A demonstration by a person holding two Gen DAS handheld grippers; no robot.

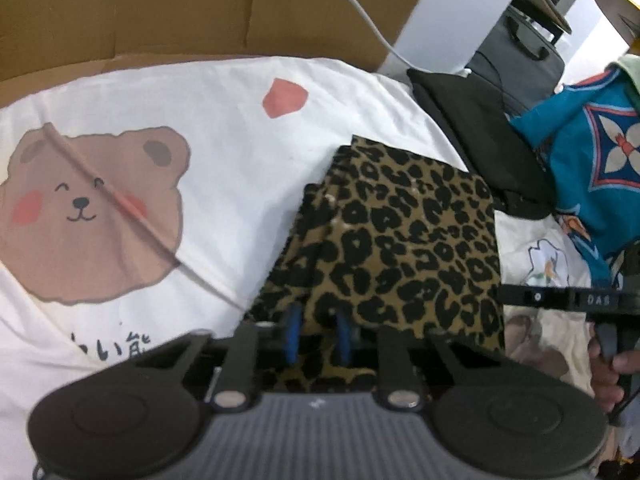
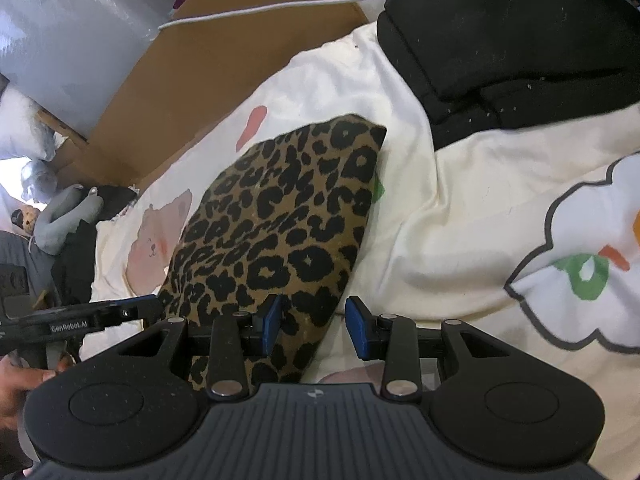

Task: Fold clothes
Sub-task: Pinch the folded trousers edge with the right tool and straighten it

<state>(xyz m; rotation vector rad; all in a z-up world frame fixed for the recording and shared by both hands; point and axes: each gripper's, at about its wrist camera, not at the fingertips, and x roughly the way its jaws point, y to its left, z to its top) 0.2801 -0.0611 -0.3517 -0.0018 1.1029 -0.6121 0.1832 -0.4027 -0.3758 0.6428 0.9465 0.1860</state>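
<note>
Even, soft indoor lighting; faint shadows. Strong fisheye bending at edges. Left wrist view slightly blurred; right sharper.

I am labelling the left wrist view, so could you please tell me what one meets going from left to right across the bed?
Bear print on the white cover → leopard-print garment → black folded clothing → blue patterned fabric.

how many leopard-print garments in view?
1. The leopard-print garment lies folded on the white printed sheet, near edge at the left gripper; the right gripper is open beside it. Others could be hidden underneath.
</note>
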